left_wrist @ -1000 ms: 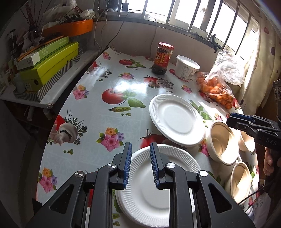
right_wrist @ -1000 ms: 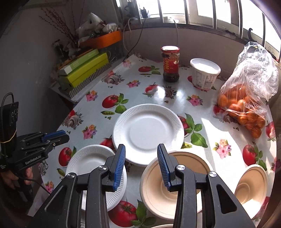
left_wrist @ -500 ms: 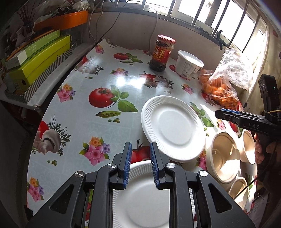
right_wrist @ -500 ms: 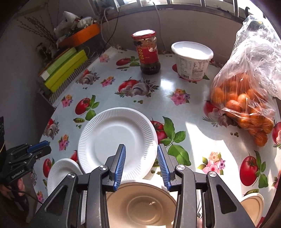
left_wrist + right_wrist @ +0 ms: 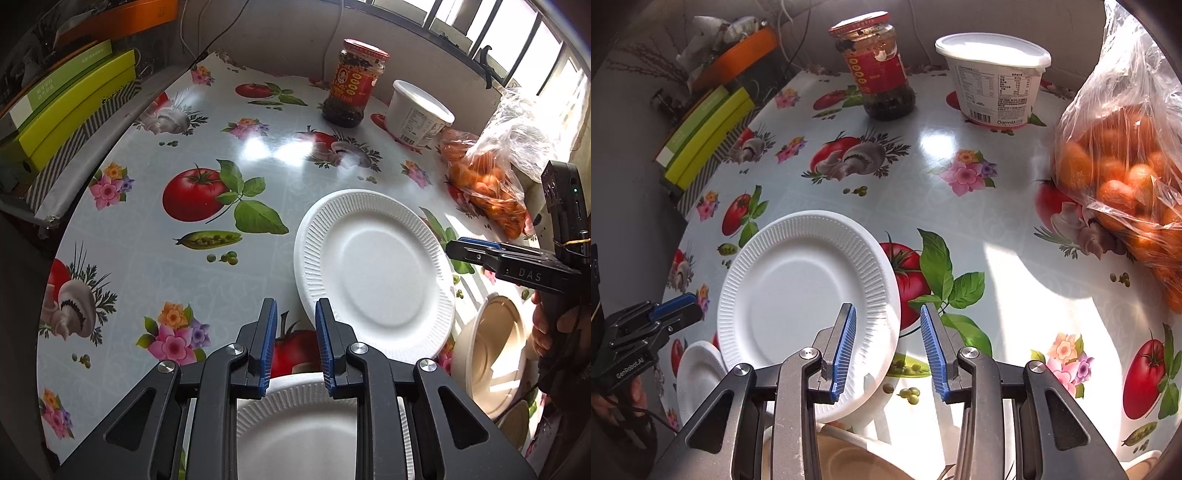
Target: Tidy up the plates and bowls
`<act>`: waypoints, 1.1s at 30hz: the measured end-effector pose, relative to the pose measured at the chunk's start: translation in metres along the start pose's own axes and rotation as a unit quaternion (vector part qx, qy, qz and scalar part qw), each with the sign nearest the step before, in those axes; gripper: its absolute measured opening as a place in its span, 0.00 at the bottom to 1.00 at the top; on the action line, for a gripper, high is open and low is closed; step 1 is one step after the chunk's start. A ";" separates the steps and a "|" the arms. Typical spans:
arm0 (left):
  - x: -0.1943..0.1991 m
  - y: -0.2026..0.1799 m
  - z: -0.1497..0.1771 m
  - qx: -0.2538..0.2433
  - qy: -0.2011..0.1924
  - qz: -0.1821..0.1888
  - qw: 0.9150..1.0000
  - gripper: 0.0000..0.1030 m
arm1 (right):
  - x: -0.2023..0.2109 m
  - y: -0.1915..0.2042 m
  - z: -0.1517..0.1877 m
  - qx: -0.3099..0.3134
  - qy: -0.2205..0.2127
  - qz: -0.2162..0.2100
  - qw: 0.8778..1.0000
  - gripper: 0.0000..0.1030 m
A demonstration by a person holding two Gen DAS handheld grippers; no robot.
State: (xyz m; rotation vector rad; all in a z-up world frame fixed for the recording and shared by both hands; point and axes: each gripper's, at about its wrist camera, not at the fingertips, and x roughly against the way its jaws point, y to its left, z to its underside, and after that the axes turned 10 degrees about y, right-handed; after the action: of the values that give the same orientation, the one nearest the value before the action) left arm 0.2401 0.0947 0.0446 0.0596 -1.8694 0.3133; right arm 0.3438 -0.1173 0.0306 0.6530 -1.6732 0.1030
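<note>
A large white ribbed plate [image 5: 373,273] lies mid-table; it also shows in the right wrist view [image 5: 805,295]. A second white plate [image 5: 314,424] lies under my left gripper [image 5: 293,341], which is open and empty just left of the large plate's near rim. My right gripper [image 5: 888,349] is open and empty, its jaws standing either side of the large plate's right rim. A beige bowl [image 5: 491,350] sits right of the plate, and shows below my right gripper [image 5: 857,458]. The smaller plate's edge [image 5: 698,373] shows at left.
A sauce jar [image 5: 354,88], a white tub [image 5: 417,114] and a bag of oranges [image 5: 491,184] stand at the table's back and right. Green boxes [image 5: 66,107] sit on a shelf to the left. Another beige bowl [image 5: 517,424] is at lower right.
Both grippers moved forward over the table. The right gripper advanced from above the beige bowl to the large plate's rim. The left gripper advanced past the near plate.
</note>
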 end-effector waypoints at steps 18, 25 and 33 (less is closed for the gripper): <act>-0.019 -0.001 -0.004 0.003 0.025 0.001 1.000 0.22 | -0.017 -0.005 -0.002 -0.006 0.024 -0.026 0.999 0.21; -0.020 -0.001 -0.005 0.003 0.024 0.000 1.000 0.20 | -0.017 -0.001 -0.003 0.001 0.024 -0.019 1.000 0.17; -0.024 -0.003 -0.005 0.006 0.029 -0.006 1.000 0.14 | -0.015 -0.001 -0.003 -0.001 0.021 -0.023 1.000 0.16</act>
State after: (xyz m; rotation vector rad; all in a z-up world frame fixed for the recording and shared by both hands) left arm 0.2533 0.0900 0.0246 0.0698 -1.8096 0.3146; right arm 0.3477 -0.1116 0.0173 0.6833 -1.6172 0.0816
